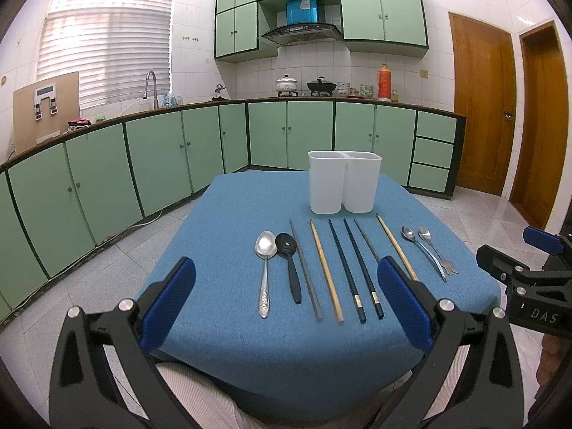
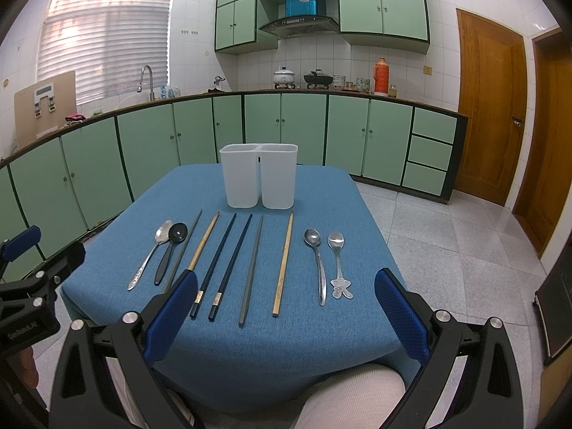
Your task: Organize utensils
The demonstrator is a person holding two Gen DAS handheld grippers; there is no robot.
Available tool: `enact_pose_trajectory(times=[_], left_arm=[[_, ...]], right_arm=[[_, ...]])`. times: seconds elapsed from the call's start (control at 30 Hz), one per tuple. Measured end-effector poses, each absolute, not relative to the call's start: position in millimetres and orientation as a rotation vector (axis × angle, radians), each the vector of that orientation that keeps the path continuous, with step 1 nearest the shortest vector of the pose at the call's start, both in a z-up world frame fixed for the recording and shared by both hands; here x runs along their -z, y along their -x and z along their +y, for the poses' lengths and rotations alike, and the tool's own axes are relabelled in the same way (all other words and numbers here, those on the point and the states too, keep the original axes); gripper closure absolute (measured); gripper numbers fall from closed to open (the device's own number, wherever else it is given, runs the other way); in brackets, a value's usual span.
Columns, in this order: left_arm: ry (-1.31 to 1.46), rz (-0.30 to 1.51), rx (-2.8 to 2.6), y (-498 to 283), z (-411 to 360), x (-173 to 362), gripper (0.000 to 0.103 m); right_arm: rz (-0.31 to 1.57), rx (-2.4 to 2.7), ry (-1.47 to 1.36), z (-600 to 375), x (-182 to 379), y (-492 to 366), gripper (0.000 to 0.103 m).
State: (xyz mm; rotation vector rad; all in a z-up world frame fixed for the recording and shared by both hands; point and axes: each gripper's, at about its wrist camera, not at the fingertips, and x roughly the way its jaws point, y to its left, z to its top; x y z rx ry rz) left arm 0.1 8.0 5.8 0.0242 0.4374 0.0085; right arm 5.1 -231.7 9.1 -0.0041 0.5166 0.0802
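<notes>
Beyond the fingers [image 1: 404,304], open bench [image 1: 221,339] leads to the utensil row [image 1: 343,268]; the white holder [image 1: 345,182] blocks farther back.

Both wrist views forward over the same table [image 1: 221,350] from its near edge.

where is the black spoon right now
The black spoon lies on the blue tablecloth near the left end of the utensil row, between the large silver spoon and a grey chopstick.

I see blue-clothed surface [image 1: 228,214], green cabinets [image 1: 157,153] behind. Sink faucet [image 1: 150,84] under blinds [image 1: 107,39]. White pot [image 1: 286,83], wok [image 1: 321,86], orange thermos [image 1: 384,82] on counter. Wooden doors [image 1: 482,107] right.
</notes>
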Motion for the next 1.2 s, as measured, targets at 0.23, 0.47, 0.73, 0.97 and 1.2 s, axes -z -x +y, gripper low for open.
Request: enact_pose_trajectory(times=[0.23,0.47,0.73,0.97,1.2], left_arm=[[-0.023,0.438,-0.011,0,8,-5,0.005],[-0.015,0.448,-0.021,-6,16,-3,0.005],[0.040,0.508,-0.115,-40,51,12,0.005],[0.016,0.574,-0.139,-88,64,22,0.005],[-0.003,0.693,-0.113,-153,70,45,0.011]], right_arm=[[0.518,-0.080,0.004,-231,-9,-5,0.006],[0.521,-0.076,0.004,-234,-7,-8,0.006],[0.544,-0.063,-0.011,-252,1,-36,0.006],[0.573,-0.047,-0.020,-270,7,-81,0.006],[0.610,-0.052,-0.038,-283,19,-118,0.006]])
